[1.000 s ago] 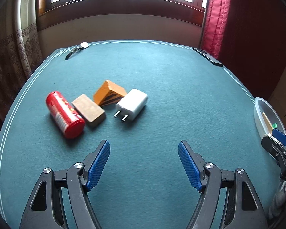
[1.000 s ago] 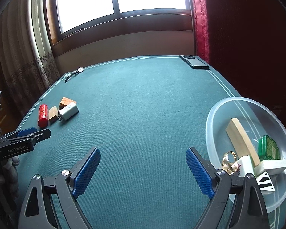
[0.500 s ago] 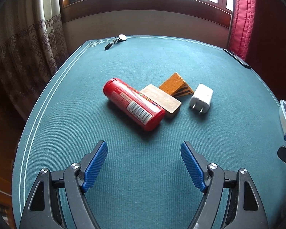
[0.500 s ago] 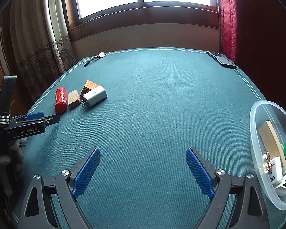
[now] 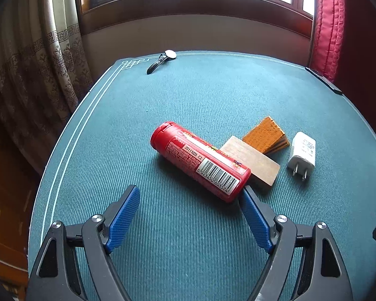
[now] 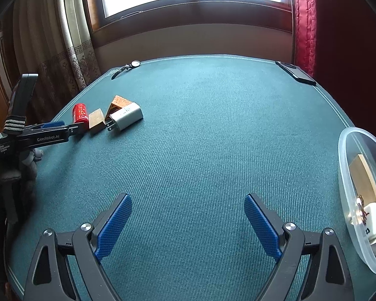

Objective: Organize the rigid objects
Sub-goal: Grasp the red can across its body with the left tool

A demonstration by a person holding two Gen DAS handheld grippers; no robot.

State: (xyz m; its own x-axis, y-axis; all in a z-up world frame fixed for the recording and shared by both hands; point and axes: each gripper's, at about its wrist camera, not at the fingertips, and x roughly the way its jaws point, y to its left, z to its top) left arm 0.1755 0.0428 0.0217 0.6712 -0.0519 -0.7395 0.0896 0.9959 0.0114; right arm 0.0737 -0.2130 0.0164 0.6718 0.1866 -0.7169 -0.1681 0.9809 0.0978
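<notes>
A red can (image 5: 200, 158) lies on its side on the green table, its barcode end just in front of my open left gripper (image 5: 190, 195); the right fingertip (image 5: 248, 198) is close to that end. Behind the can lie a wooden block (image 5: 250, 160), an orange wedge (image 5: 265, 135) and a white charger (image 5: 302, 154). The right wrist view shows the same group far left: can (image 6: 80, 113), block (image 6: 97, 120), wedge (image 6: 120, 101), charger (image 6: 126, 119), with the left gripper (image 6: 50, 131) beside them. My right gripper (image 6: 188, 208) is open and empty over bare table.
A clear plastic bowl (image 6: 346, 175) at the right edge holds a wooden piece, a green item and white pieces. A wristwatch (image 5: 163, 59) lies at the far left corner, a dark phone (image 6: 295, 72) at the far right edge. Curtains hang left and right.
My left gripper has moved forward and left toward the red can, which now lies just before its fingers. My right gripper has turned left, so the bowl slid toward the right edge.
</notes>
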